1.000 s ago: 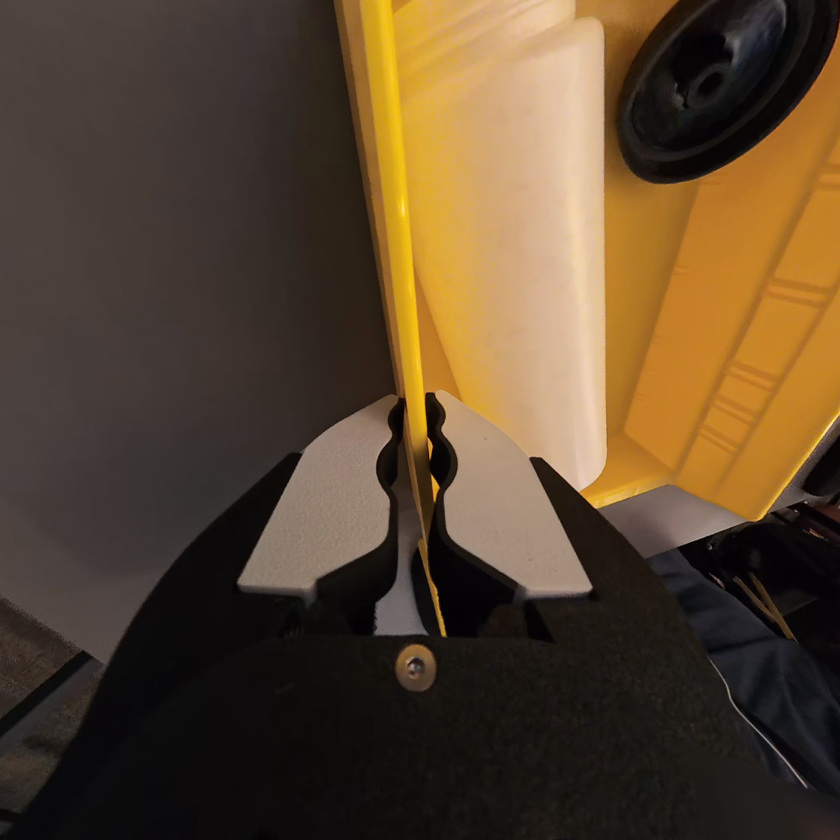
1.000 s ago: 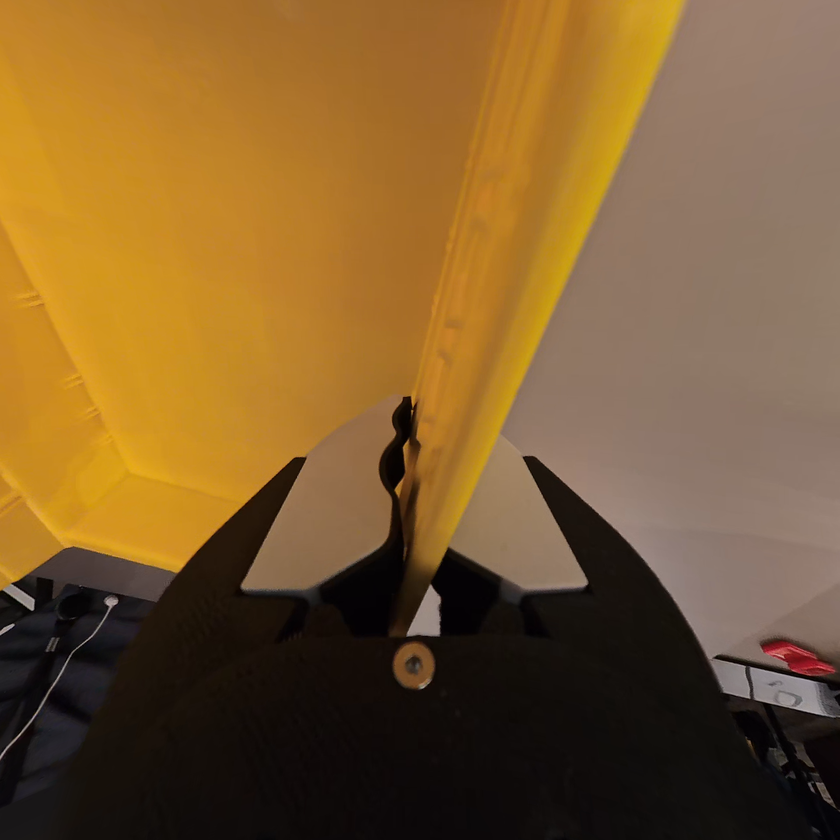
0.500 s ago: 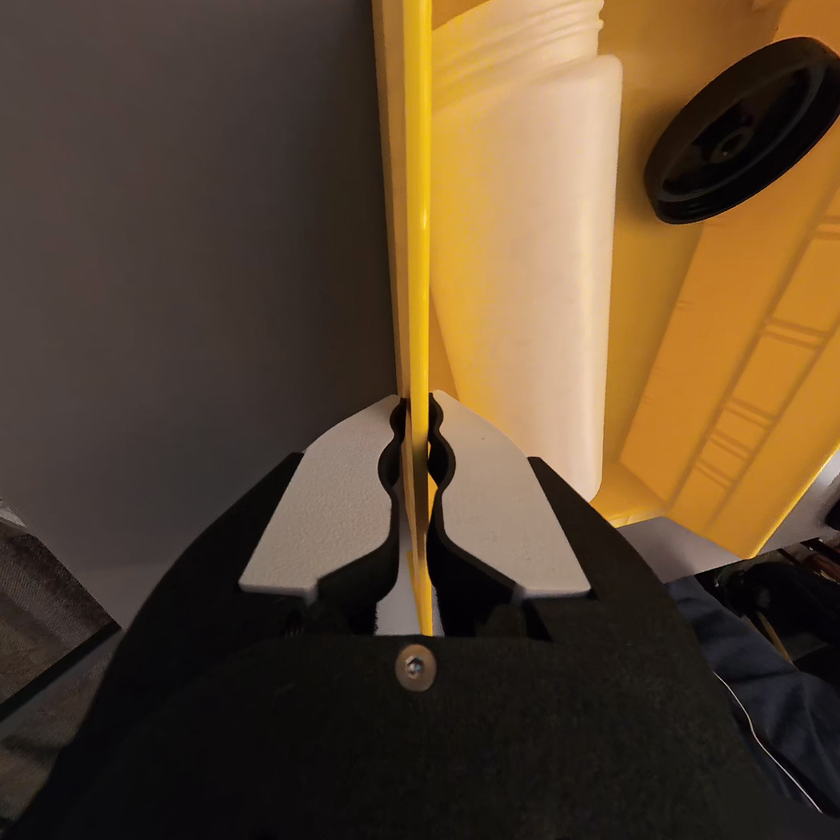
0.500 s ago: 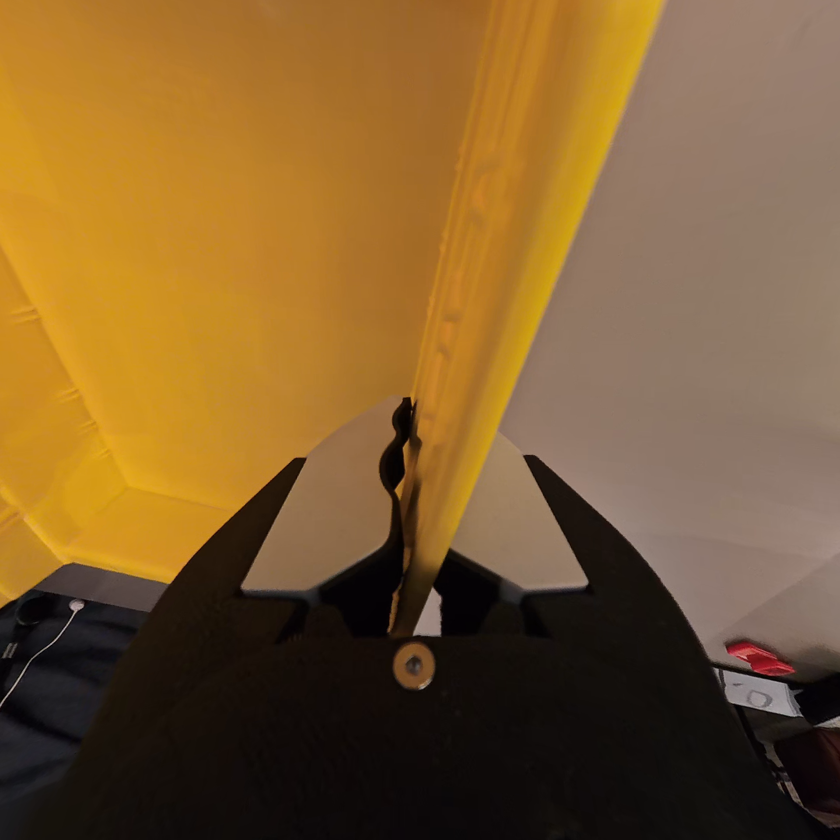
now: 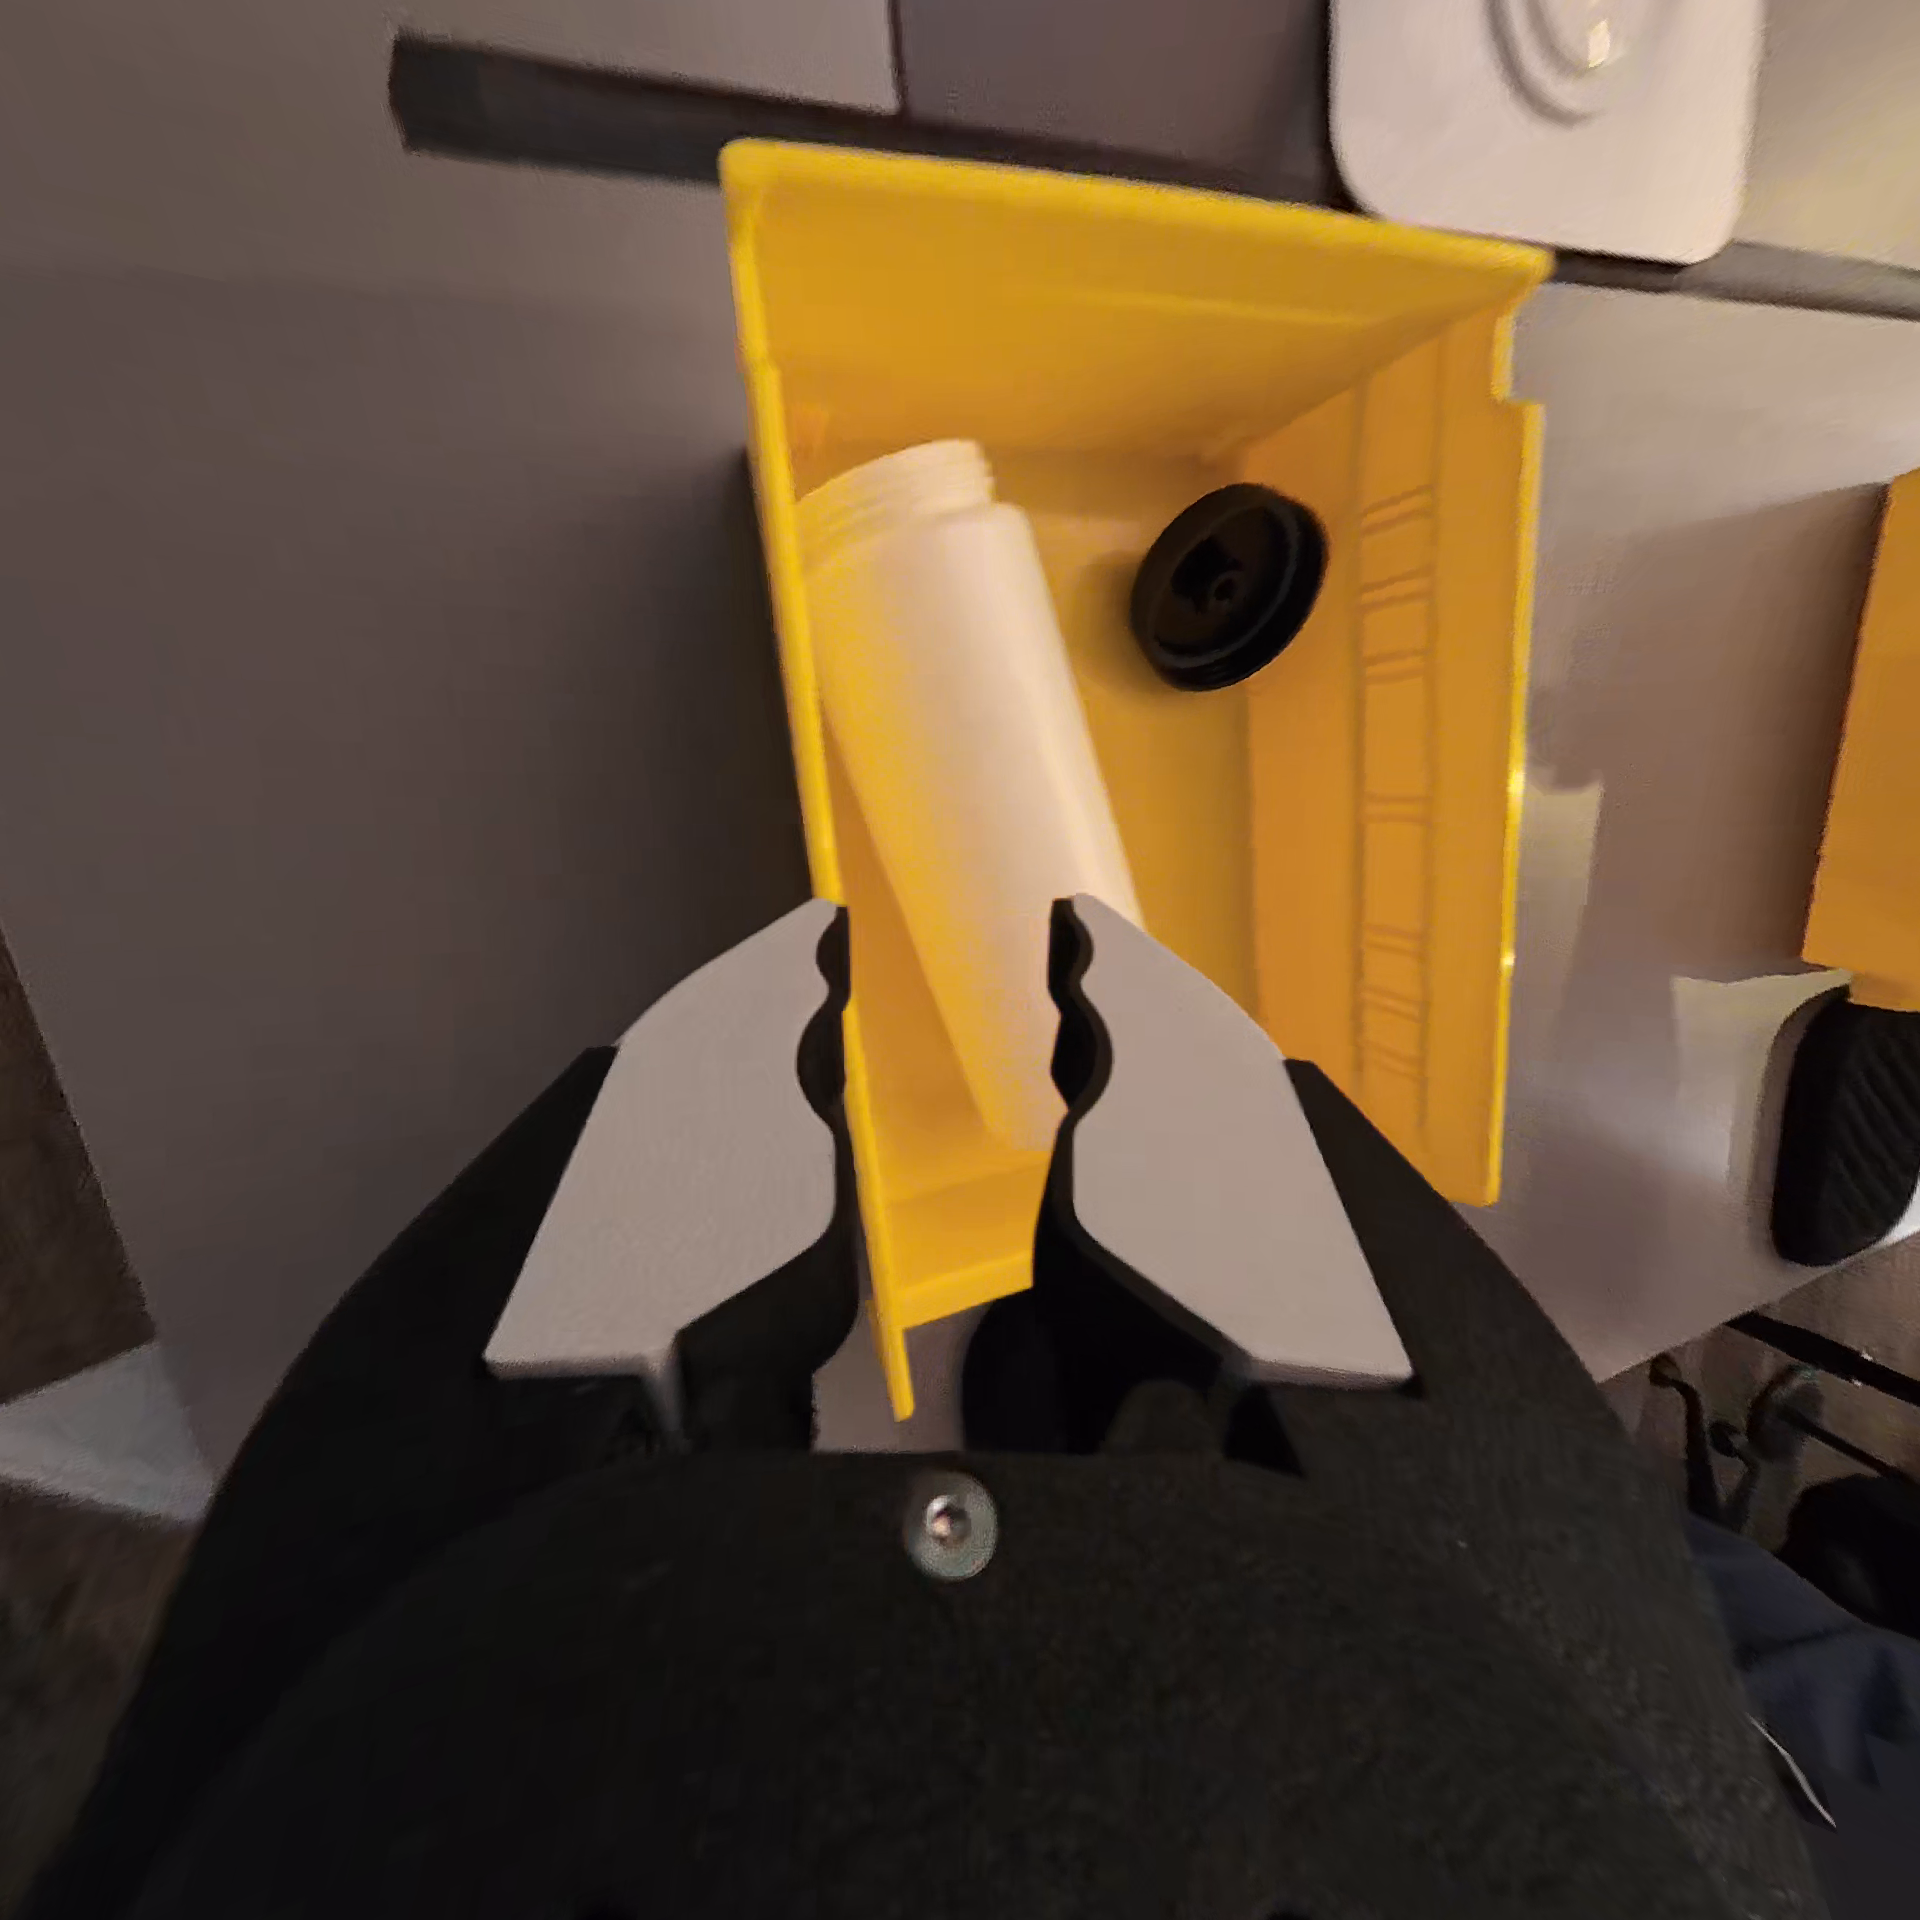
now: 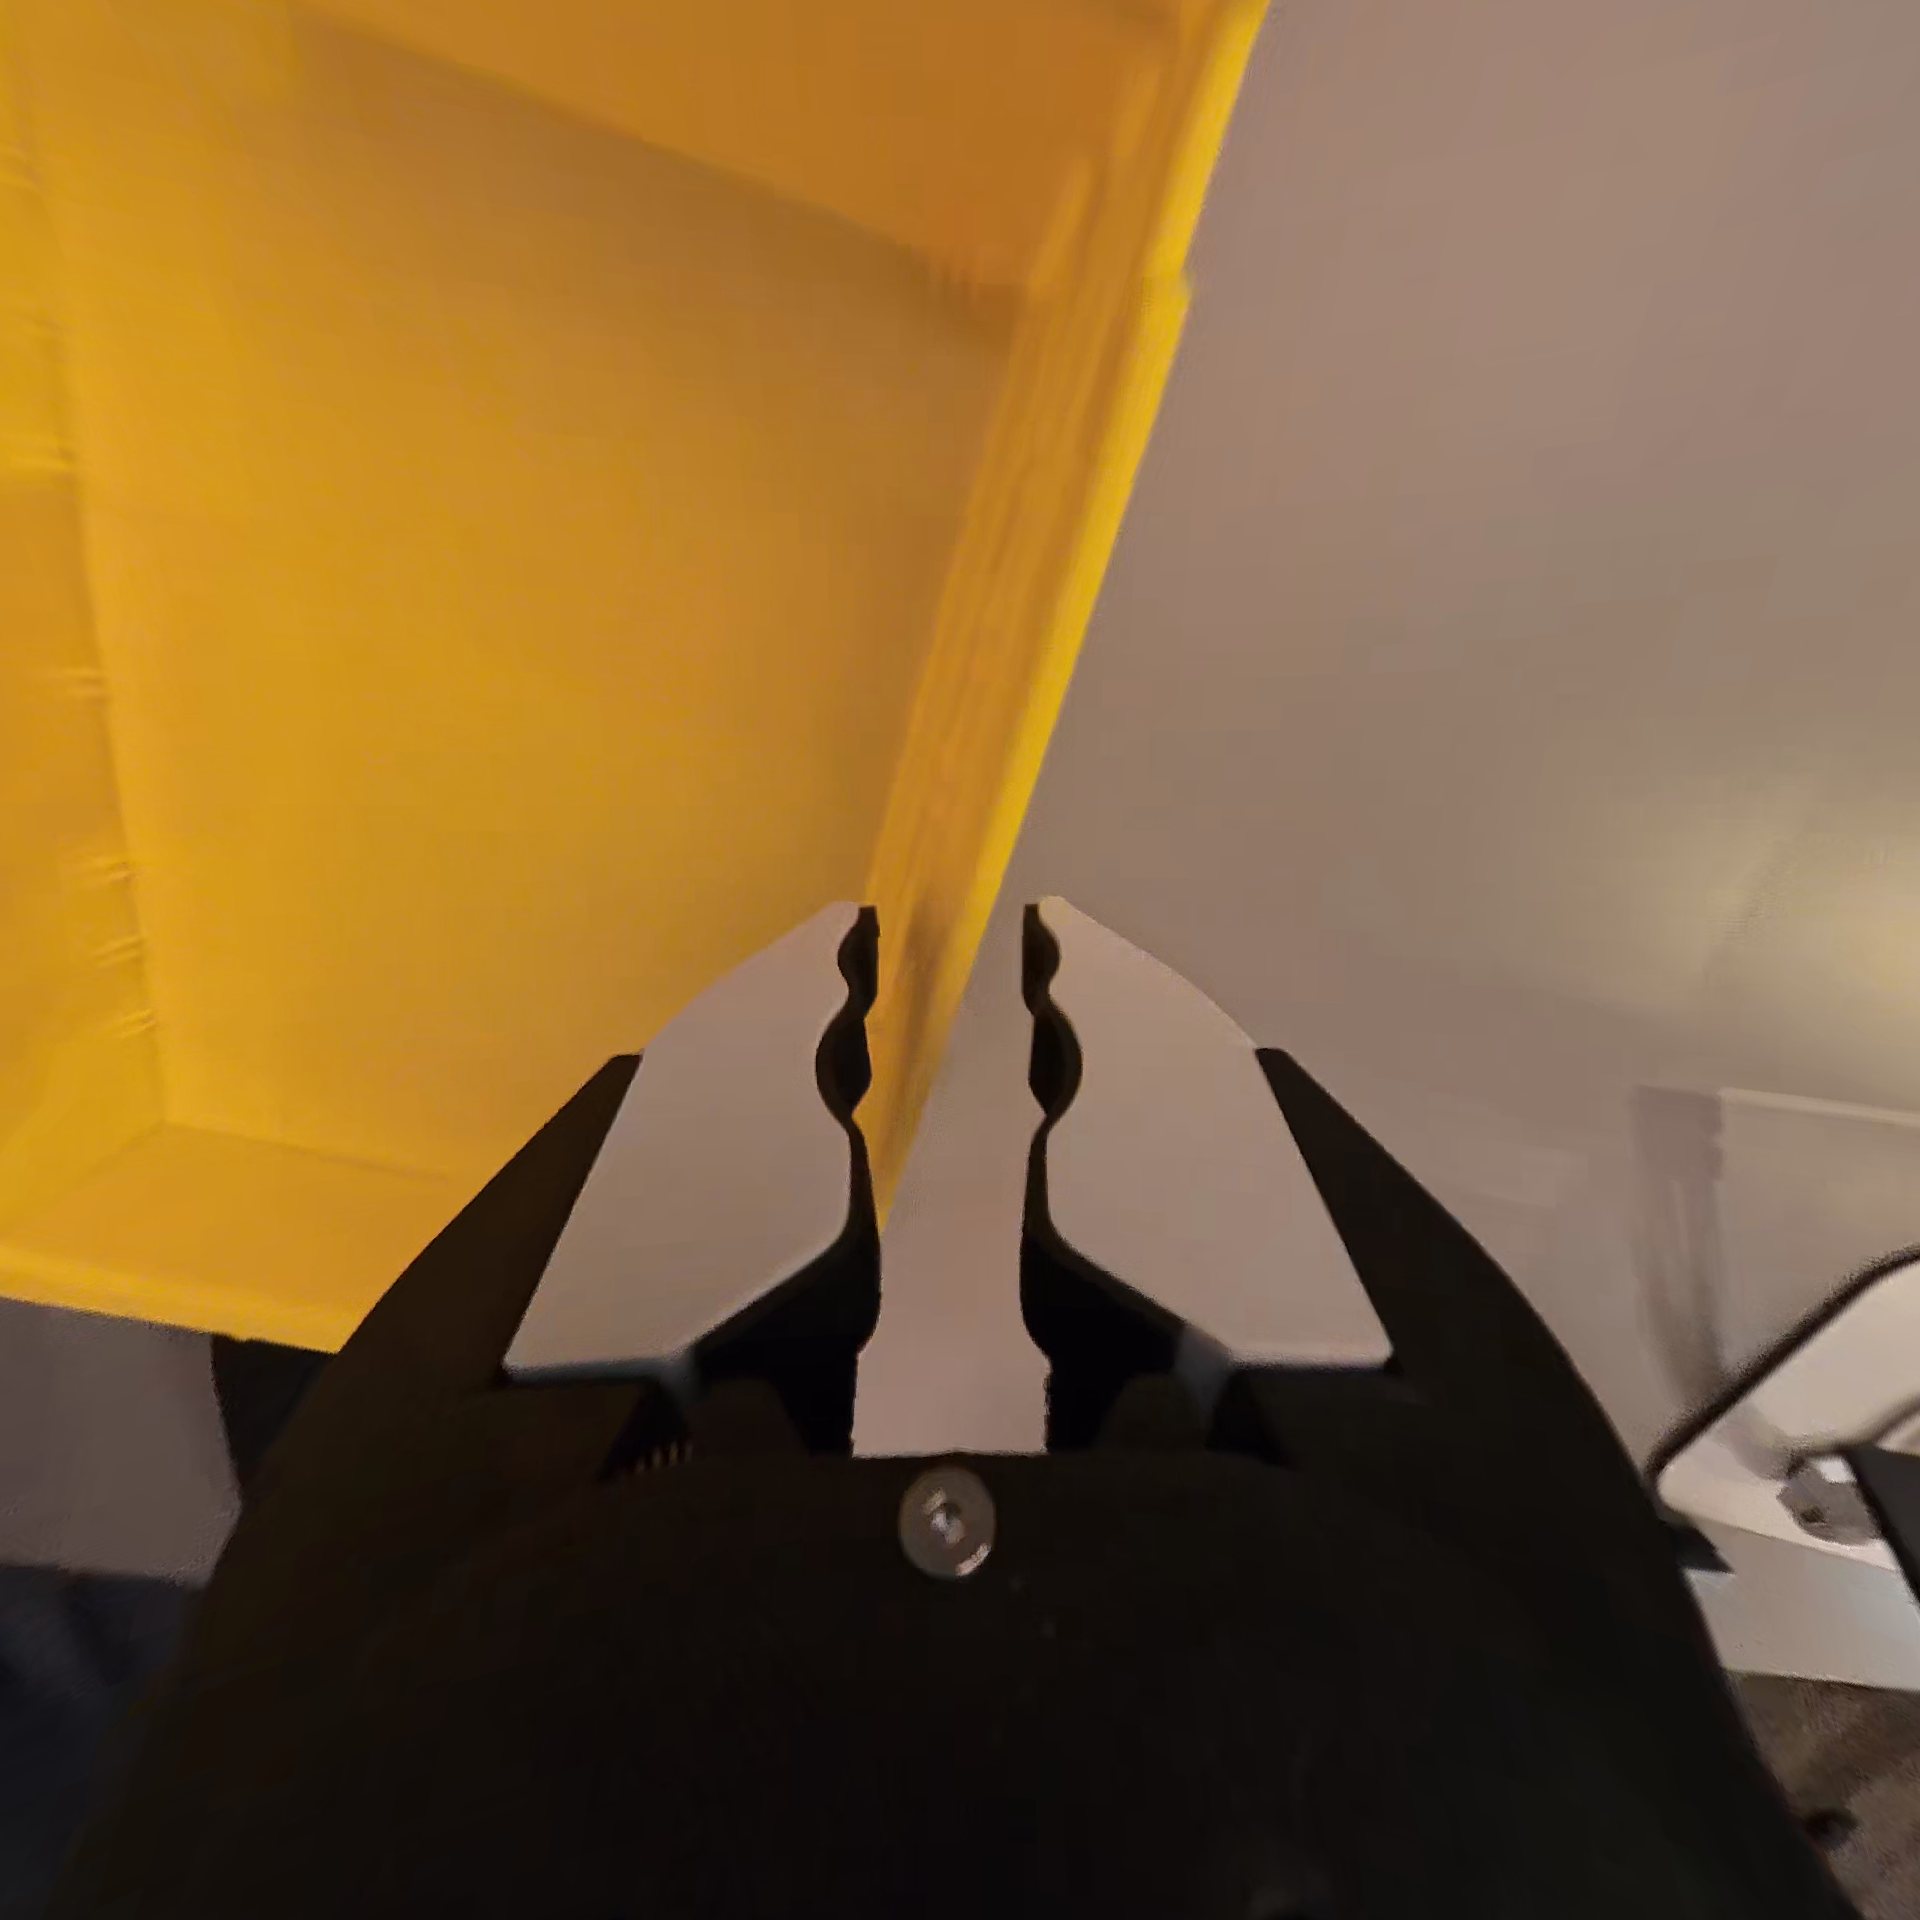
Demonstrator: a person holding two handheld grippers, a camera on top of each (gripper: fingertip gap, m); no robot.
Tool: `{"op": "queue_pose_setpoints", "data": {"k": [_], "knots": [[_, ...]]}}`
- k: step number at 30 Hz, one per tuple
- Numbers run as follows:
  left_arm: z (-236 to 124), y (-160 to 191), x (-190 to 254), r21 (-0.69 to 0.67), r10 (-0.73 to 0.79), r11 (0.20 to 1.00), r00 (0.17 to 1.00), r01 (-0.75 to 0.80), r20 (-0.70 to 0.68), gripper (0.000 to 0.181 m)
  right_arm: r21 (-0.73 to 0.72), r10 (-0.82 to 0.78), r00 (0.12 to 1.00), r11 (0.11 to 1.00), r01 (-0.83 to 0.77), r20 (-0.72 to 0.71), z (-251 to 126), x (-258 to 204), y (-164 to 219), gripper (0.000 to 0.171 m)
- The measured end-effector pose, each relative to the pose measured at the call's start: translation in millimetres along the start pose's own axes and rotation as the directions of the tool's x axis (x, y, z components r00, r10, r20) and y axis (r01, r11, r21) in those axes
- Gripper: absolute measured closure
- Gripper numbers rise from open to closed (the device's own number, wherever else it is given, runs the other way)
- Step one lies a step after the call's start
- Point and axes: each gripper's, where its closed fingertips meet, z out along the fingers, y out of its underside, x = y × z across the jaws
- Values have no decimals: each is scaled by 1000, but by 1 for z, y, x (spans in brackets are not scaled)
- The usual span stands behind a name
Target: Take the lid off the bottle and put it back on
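In the left wrist view, the left gripper (image 5: pixel 951 914) is at the 6 o'clock side. Its two grey fingers (image 5: pixel 707 1122) are spread apart. The left wall of a yellow bin (image 5: pixel 1039 332) runs down into the gap between them, close to the left finger. I cannot tell if they touch. The bin sits on a pale table (image 5: pixel 312 571).

Inside the bin lies a white bottle (image 5: pixel 956 707). It is on its side, along the left wall, with its open neck pointing to 12 o'clock. Its other end is hidden behind the right finger. The black lid (image 5: pixel 1226 587) is off the bottle. It lies on the bin floor at about 2 o'clock from the bottle, a little apart from it. At 1 o'clock, past the bin, is a white box (image 5: pixel 1538 114). At 3 o'clock is a second yellow thing (image 5: pixel 1870 748).

In the right wrist view, the right gripper (image 6: pixel 951 920) is spread apart too and holds nothing. The right wall of the bin (image 6: pixel 1039 582) runs from 12 o'clock down into the gap, near the left finger. The picture is blurry. The bottle and lid do not show here.
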Motion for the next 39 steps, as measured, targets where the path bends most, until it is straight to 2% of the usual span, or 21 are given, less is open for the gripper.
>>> {"op": "queue_pose_setpoints", "data": {"k": [4,8,12,16,21,27,39], "knots": [[2,7,31,18,74,997,997,-74,-27,129,235,0,998,972,13,-57,-44,3,-28,144],[25,27,56,-82,105,991,994,-108,-35,123,483,-7,1000,875,14,-16,-94,-17,-54,140],[50,34,58,-170,109,980,993,-100,45,122,629,-83,995,777,29,56,-131,-55,-66,139],[71,34,42,-223,50,975,989,-19,136,121,726,-171,981,685,54,89,-157,-92,-70,139],[85,28,29,-230,4,972,978,46,211,119,792,-273,958,603,98,89,-177,-128,-68,139],[96,20,12,-238,-2,968,946,84,325,119,837,-364,923,538,102,121,-182,-155,-73,139],[124,11,-3,-263,90,965,918,16,386,105,806,-498,859,555,207,122,-164,-190,-76,139]]}}
